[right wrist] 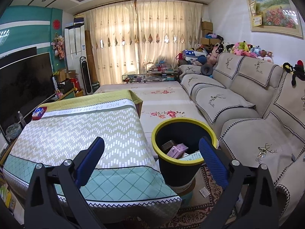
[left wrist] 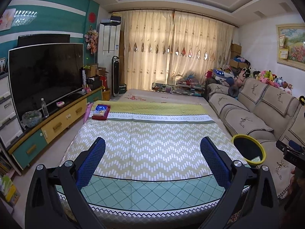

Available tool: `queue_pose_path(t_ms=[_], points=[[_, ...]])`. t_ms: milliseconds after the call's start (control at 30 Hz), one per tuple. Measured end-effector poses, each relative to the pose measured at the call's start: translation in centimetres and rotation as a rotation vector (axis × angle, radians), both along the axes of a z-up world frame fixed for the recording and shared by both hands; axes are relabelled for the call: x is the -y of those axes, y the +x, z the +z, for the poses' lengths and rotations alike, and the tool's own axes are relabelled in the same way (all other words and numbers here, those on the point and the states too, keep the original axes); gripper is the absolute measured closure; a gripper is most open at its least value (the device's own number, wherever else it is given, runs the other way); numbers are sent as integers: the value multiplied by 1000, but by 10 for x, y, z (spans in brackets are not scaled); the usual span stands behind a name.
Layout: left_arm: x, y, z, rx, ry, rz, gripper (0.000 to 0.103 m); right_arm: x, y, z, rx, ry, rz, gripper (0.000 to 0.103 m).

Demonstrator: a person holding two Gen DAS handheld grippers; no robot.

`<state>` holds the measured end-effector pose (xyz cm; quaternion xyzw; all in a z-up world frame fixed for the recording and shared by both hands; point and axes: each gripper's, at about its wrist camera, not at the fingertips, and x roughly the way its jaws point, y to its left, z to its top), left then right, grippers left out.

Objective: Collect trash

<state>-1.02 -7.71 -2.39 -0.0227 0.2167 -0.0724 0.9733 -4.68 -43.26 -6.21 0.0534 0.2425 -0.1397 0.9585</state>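
Note:
A black trash bin with a yellow rim (right wrist: 172, 159) stands on the floor between the table and the sofa; inside lie a pink carton (right wrist: 176, 149), a brown ridged piece and a printed paper. The same bin (left wrist: 235, 138) shows at the right of the left wrist view. My right gripper (right wrist: 152, 160) hovers open near the bin's rim, nothing between its blue pads. My left gripper (left wrist: 153, 160) is open above the cloth-covered table (left wrist: 152, 133), also holding nothing. A red tray with a blue packet (left wrist: 101, 111) sits at the table's far left corner.
A beige sofa (right wrist: 238, 105) with plush toys runs along the right. A TV (left wrist: 45, 72) on a low cabinet stands left, with a bottle (left wrist: 44, 107) and glass bowl. The other gripper's body (left wrist: 291, 152) shows at the right edge. A patterned rug (right wrist: 207, 196) lies under the bin.

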Motion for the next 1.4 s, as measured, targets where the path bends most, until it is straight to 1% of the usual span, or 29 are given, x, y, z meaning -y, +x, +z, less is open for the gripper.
queue_pose_path(t_ms=[533,1400], points=[[7,6,1,-12,11,-10,5,-2,2,1,12,7,-3,8],[9,14,-3,-33,12,-30,5,-2,6,-4,2,14,13,7]])
